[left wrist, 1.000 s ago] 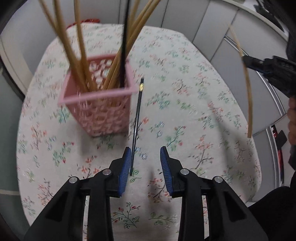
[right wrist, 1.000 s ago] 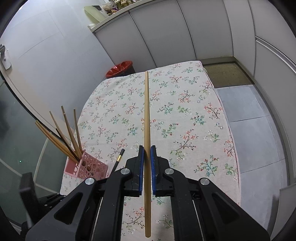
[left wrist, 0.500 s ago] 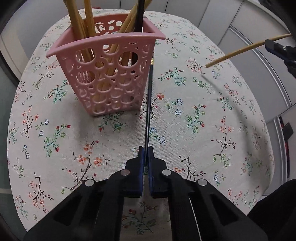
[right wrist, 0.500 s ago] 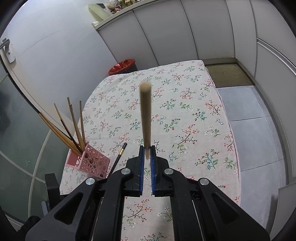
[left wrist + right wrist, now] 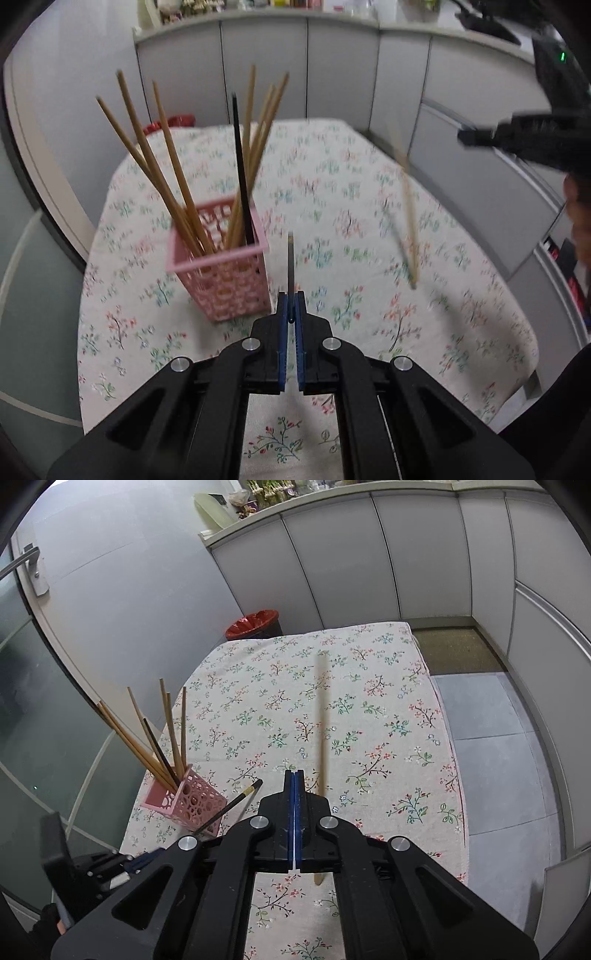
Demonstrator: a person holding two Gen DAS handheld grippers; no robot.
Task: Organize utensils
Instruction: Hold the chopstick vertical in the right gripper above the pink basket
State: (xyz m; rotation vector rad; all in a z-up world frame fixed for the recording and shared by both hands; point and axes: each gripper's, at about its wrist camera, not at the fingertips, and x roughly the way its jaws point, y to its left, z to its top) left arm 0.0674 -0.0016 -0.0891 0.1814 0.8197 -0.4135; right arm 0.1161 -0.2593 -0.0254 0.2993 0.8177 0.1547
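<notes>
Gleaming black chopstick [image 5: 290, 260], gold-tipped.

Two grippers are at work: the left gripper [image 5: 291, 314] and the right gripper [image 5: 294, 786]. There is one pink basket [image 5: 229, 291], standing just ahead and to the left of the left gripper. In it I count six wooden chopsticks [image 5: 173, 166]; where they cross there may be another. Black chopsticks number two: the black chopstick in the basket [image 5: 240, 166] and the held black chopstick [image 5: 290, 262], pinched between the left gripper's fingers. One loose wooden chopstick [image 5: 408, 218], blurred, is just right of the right gripper's closed fingers. There is one flowered tablecloth [image 5: 332, 166] beneath both grippers, and one red bin [image 5: 255, 622] far ahead of the right gripper.
</notes>
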